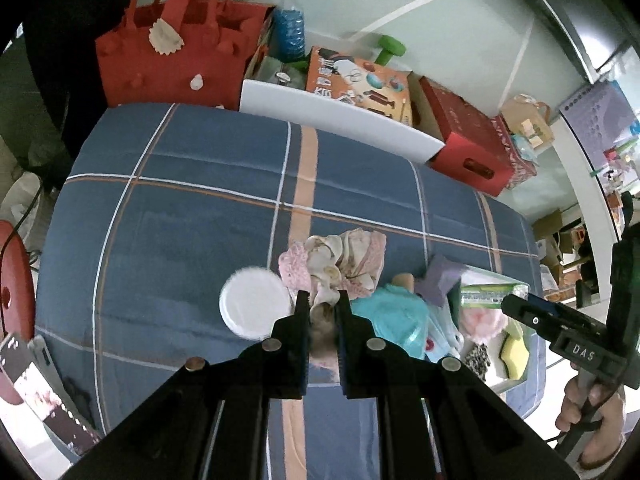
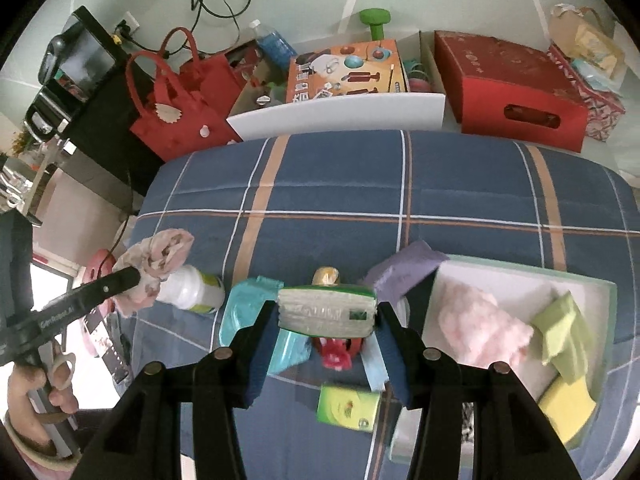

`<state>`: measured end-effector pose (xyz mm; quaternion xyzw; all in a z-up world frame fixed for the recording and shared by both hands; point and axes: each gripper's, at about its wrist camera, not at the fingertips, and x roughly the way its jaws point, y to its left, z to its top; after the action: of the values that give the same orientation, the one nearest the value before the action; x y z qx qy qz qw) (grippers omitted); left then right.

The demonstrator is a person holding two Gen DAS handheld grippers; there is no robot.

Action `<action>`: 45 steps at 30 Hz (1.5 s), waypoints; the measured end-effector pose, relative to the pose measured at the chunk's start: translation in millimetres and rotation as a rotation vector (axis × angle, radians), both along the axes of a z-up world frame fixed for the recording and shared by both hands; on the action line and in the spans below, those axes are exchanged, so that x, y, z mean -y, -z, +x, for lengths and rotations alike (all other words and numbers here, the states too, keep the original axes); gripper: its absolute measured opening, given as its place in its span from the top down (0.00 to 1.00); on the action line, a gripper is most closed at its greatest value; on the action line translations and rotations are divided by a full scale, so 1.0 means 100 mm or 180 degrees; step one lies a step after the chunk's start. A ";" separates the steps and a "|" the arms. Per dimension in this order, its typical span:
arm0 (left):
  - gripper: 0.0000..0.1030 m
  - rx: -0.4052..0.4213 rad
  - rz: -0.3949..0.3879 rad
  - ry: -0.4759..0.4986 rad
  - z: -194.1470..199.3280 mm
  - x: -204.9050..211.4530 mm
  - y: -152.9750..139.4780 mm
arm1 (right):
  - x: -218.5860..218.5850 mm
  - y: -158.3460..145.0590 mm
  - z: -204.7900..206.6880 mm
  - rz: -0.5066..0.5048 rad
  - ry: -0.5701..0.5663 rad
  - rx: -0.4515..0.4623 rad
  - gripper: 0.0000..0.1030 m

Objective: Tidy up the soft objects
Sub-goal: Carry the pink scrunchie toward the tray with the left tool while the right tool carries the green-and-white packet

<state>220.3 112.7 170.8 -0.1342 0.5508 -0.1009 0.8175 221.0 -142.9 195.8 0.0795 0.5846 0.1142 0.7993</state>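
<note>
My left gripper (image 1: 324,300) is shut on a pink floral fabric bundle (image 1: 340,260) and holds it above the blue plaid bed; it also shows in the right wrist view (image 2: 156,264). My right gripper (image 2: 326,312) is shut on a green tissue pack (image 2: 326,310), lifted above the bed; the pack also shows in the left wrist view (image 1: 492,294). A shallow white box (image 2: 472,276) at the right holds a pink fluffy cloth (image 2: 480,328) and green and yellow sponges (image 2: 564,332). A purple cloth (image 2: 404,270) lies at the box's left edge.
On the bed lie a white bottle (image 2: 192,290), a teal wipes pack (image 2: 248,308), a small green pack (image 2: 348,406) and a red item (image 2: 336,354). Behind the bed stand a red felt bag (image 2: 176,104), a white bin (image 2: 340,114) and a red box (image 2: 516,92).
</note>
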 end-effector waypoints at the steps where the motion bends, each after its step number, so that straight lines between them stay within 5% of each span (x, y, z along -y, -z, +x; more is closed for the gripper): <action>1: 0.89 0.0008 0.0009 0.0013 -0.05 0.03 -0.01 | 0.01 -0.02 -0.04 0.0002 0.0006 0.0004 0.50; 21: 0.89 0.0176 -0.0084 0.0251 -0.96 0.86 -0.17 | 0.57 -0.29 -0.90 0.0002 0.0180 0.0052 0.50; 45: 0.89 0.0064 0.0057 0.0870 -0.97 2.28 0.07 | 2.15 0.05 -1.19 -0.0085 0.0925 -0.0139 0.50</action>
<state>123.2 -115.2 163.5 -0.0495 0.5567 -0.2078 0.8028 101.6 -357.5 190.5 0.1551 0.5857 -0.0122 0.7955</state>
